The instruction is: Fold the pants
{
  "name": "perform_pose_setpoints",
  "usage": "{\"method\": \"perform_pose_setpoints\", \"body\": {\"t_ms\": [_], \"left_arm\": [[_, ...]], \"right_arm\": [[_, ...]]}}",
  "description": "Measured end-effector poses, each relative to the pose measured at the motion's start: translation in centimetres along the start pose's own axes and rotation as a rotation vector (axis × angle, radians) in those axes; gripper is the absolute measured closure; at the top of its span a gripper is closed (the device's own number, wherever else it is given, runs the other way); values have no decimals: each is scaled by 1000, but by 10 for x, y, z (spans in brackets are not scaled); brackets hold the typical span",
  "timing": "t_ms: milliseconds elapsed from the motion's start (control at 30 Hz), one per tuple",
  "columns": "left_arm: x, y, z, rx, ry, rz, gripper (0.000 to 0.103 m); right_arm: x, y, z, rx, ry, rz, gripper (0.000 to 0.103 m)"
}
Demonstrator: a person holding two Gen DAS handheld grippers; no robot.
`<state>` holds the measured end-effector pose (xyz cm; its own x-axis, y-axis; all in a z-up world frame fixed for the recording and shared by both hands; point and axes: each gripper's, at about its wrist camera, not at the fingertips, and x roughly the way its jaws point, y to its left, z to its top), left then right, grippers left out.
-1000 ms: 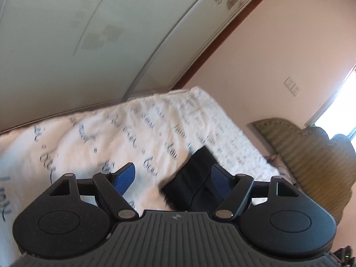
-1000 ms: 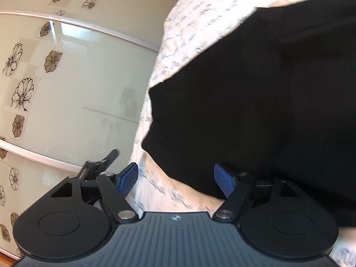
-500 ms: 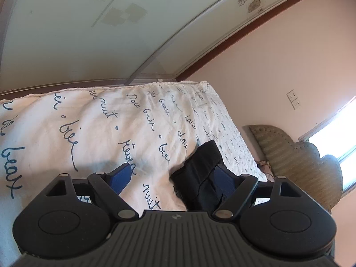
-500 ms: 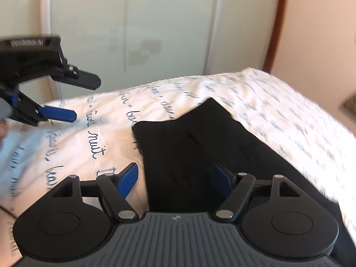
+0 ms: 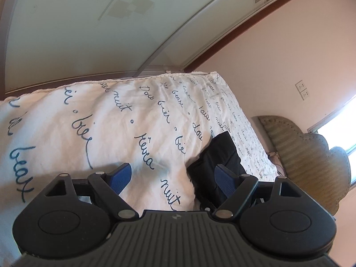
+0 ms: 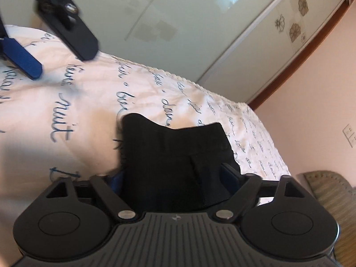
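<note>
The black pants (image 6: 178, 155) lie folded into a compact bundle on the white bedspread (image 6: 77, 115) with blue script writing. In the right wrist view my right gripper (image 6: 175, 180) is open, its blue pads either side of the bundle's near end, not pinching it. In the left wrist view my left gripper (image 5: 172, 175) is open and empty above the bedspread (image 5: 111, 122), with the pants (image 5: 219, 155) just beyond its right finger. The left gripper also shows in the right wrist view (image 6: 24, 57) at the upper left, open.
A sliding wardrobe with frosted, flower-patterned doors (image 6: 200, 33) stands past the bed's far edge. A pink wall (image 5: 289, 55) with a socket runs on the right. A padded ribbed headboard (image 5: 311, 162) is at the right, with a bright window behind it.
My right gripper has swung from close over the pants to a low view along the bed, ending at the bundle's near end. My left gripper has shifted slightly; both stay open.
</note>
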<state>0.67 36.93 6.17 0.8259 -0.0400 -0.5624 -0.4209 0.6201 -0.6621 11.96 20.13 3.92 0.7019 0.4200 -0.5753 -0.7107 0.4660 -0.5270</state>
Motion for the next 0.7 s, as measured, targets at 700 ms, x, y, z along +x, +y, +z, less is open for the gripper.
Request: {"method": "perform_pose_setpoints", "body": {"t_ms": [700], "left_arm": [[150,-82,30,-80,378,-243,13]], "right_arm": [[-46,-38,-10,227,-155,-75,93]]}}
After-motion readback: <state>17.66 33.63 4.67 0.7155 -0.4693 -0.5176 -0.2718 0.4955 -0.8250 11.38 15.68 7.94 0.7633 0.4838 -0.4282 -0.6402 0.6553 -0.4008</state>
